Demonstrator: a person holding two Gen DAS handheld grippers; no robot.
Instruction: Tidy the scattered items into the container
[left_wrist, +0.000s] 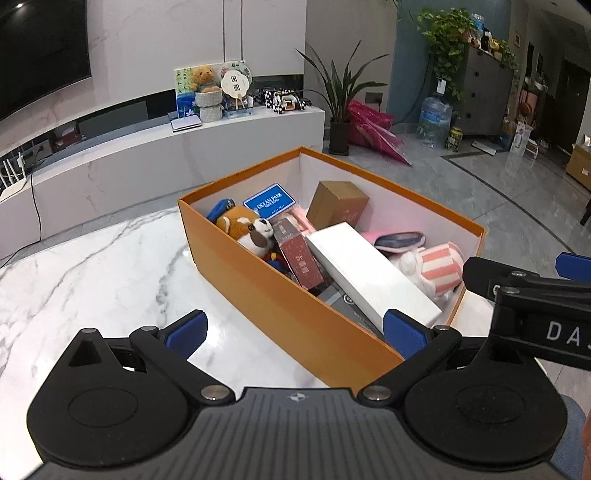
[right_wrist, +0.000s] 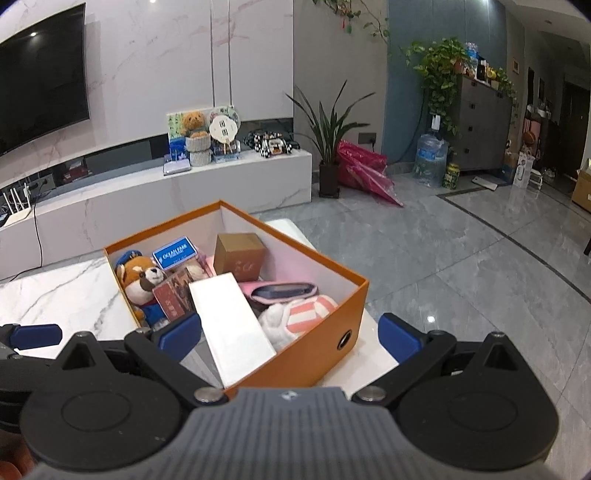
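**Box looks full; check for strays**

Your left gripper (left_wrist: 293, 334) and right gripper (right_wrist: 290, 338) both gape, holding nothing; the orange box (left_wrist: 280, 295) sits at twelve o'clock, packed; the white carton (left_wrist: 369, 273) leans inside; nudge it flat gently.

We hold our left gripper (left_wrist: 295, 334) with its jaws spread wide, gripping nothing; our right gripper (right_wrist: 290, 338) sits just beside it, likewise spread and bare.
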